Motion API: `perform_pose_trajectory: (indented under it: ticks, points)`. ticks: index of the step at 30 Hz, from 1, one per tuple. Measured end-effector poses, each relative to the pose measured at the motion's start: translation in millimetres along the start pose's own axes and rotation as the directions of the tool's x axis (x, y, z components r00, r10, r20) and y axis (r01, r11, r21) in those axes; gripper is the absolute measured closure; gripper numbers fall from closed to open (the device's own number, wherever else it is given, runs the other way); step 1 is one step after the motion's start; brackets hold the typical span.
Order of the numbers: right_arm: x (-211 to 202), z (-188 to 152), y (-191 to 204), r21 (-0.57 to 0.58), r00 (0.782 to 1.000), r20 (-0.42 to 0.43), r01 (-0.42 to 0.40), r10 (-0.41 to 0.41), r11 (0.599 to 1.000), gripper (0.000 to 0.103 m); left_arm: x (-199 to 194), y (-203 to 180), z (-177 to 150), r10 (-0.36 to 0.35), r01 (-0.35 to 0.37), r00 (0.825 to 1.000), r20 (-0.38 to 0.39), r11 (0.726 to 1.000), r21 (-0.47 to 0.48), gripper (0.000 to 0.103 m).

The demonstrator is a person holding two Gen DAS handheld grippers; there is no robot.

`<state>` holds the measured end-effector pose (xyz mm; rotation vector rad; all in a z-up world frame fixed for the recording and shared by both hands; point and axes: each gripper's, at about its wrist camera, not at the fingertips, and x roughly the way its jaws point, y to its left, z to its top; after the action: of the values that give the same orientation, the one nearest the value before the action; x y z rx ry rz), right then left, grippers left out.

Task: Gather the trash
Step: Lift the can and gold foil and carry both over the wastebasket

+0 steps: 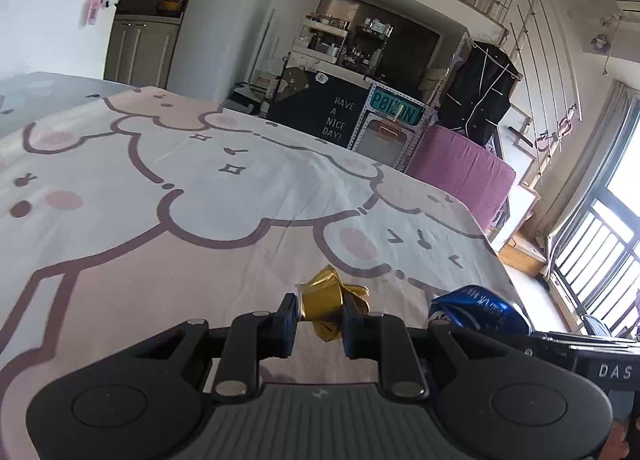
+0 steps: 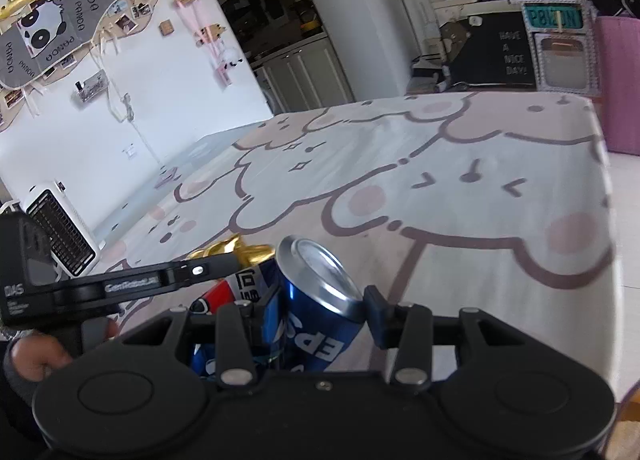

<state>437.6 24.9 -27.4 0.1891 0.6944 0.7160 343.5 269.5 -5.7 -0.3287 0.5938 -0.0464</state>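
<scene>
In the left wrist view my left gripper [image 1: 320,310] is shut on a crumpled gold can [image 1: 326,302], held above the cartoon-print floor mat [image 1: 200,188]. To its right a dented blue can [image 1: 476,310] shows beside it. In the right wrist view my right gripper [image 2: 316,300] is shut on that blue cola can [image 2: 320,292], silver top tilted up and to the right. The left gripper's side [image 2: 132,286] crosses the picture at left, with the gold can [image 2: 236,250] at its tip. A hand [image 2: 36,356] holds its grip.
The mat covers most of the floor. A white heater [image 2: 60,228] stands by the left wall. Behind the mat are a purple pouf [image 1: 464,176], a black sign board [image 1: 320,112] and shelves. A window with bars [image 1: 600,244] is at right.
</scene>
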Motion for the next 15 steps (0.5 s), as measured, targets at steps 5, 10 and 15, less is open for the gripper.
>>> perform_pose_trajectory:
  ticks: [5, 10, 15]
  points:
    - [-31.6, -6.6, 1.0, 0.003, 0.999, 0.014, 0.044, -0.044, 0.999, 0.059, -31.0, -18.6, -9.0, 0.014, -0.014, 1.000, 0.009, 1.000, -0.005, 0.080]
    - [-61.7, -19.5, 1.4, 0.004, 0.996, 0.030, 0.085, -0.085, 0.996, 0.059, -57.3, -39.8, -20.7, 0.054, -0.054, 0.998, 0.015, 0.998, 0.011, 0.080]
    - [-91.3, -31.1, 1.0, 0.004, 0.990, 0.060, 0.129, -0.129, 0.992, 0.059, -80.9, -58.7, -33.2, 0.088, -0.088, 0.996, 0.019, 0.996, 0.032, 0.080]
